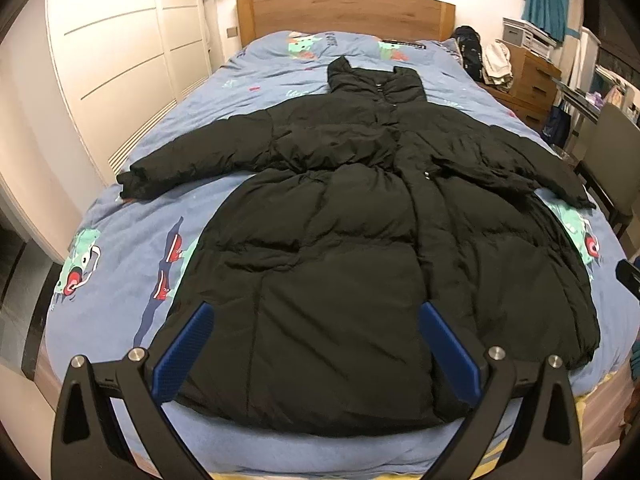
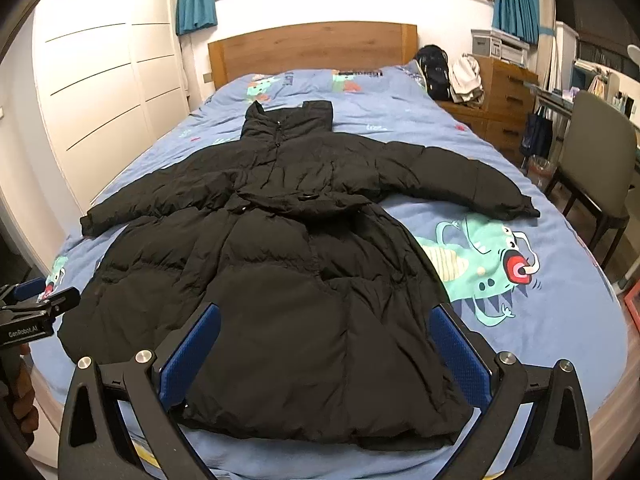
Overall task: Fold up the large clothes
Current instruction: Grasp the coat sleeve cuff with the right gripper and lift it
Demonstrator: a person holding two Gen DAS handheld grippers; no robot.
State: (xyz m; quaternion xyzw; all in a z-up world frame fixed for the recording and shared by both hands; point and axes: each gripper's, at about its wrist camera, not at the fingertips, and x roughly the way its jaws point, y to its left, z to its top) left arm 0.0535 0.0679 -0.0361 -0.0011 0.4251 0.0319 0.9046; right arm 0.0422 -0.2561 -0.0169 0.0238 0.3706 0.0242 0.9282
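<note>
The black coat point(image 1: 360, 220) is lying flat on the bed point(image 1: 120, 280) just ahead of my left tongs point(image 1: 316, 344) and right tongs point(image 2: 324, 348), both spread wide, ready for folding.

Matt black quilted coat point(image 1: 340, 248); soft cotton bedcover point(image 1: 120, 264); smooth wooden headboard point(image 1: 344, 12).

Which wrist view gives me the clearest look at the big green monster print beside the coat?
The right wrist view: the green monster print lies whole on the blue duvet, just right of the black coat. In the left wrist view only a sliver shows at the coat's right edge, partly covered by the sleeve.
</note>
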